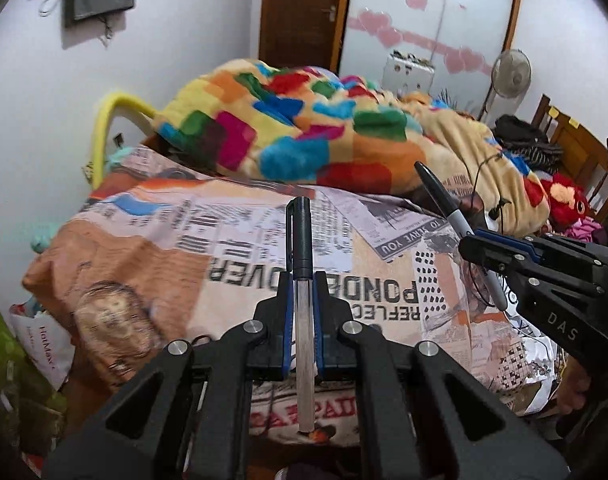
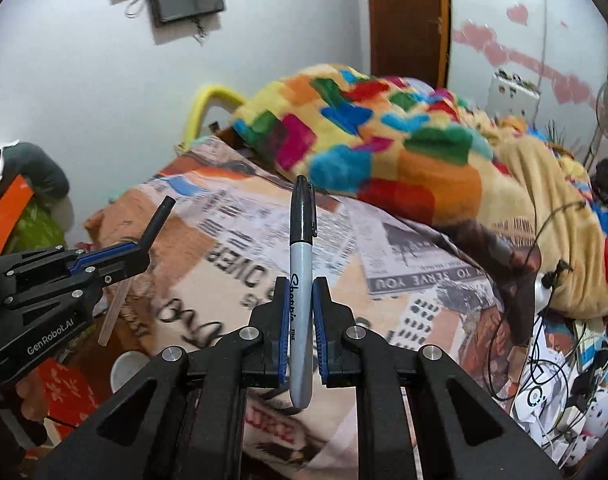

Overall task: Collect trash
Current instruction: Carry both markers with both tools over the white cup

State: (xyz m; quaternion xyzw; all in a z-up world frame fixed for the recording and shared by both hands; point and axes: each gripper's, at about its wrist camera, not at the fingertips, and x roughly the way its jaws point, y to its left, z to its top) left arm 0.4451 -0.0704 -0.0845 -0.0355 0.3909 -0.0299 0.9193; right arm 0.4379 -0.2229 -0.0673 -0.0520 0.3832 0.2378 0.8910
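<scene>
Blue pads on our left gripper (image 1: 304, 292) are clamped on a clear-barrelled pen (image 1: 304, 280), cap pointing forward, while our right gripper (image 2: 301, 300) pinches a grey Sharpie marker (image 2: 301, 280) the same way — both held above the newspaper-print bedspread (image 1: 163, 240). No bin shows in either view. We judge the carry is the step: keep both grips firm and level — the smooth barrels could slide out.

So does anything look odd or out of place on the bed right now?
Black cables sprawl tangled over the newspaper-print bedsheet at its right side. The colourful blanket lies heaped, unfolded. Both grippers hold pens rather than obvious trash.
</scene>
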